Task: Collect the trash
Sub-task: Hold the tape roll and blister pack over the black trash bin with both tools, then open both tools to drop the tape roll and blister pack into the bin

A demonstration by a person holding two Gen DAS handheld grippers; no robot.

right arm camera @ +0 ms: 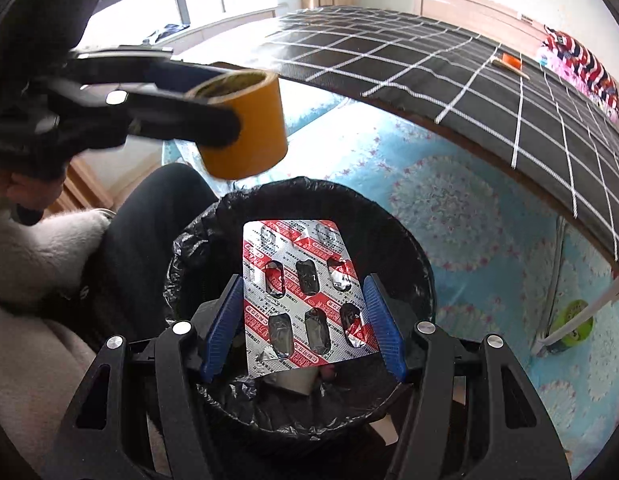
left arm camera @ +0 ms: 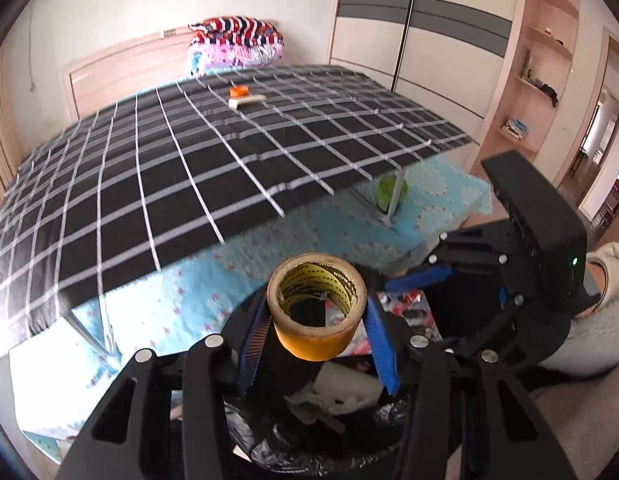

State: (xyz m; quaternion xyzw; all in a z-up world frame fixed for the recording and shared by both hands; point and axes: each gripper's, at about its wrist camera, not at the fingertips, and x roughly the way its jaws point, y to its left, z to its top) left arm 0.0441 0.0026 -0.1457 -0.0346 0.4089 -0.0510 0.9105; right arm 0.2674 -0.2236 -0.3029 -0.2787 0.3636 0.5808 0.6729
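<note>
Right gripper [right arm camera: 303,328] is pinching a blister pack [right arm camera: 305,300] over the bin [right arm camera: 409,240]; left gripper [left arm camera: 315,332] is clamping a tape roll [right arm camera: 245,124] at eleven o'clock, by the rim. Released there, it's risking clipping the edge and bouncing out.

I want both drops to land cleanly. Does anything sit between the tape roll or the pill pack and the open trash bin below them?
Nothing visible does. The tape roll hangs in the left hand-held gripper by the near rim of the trash bin; the pill pack, in the right hand-held gripper, is right over the opening.
</note>
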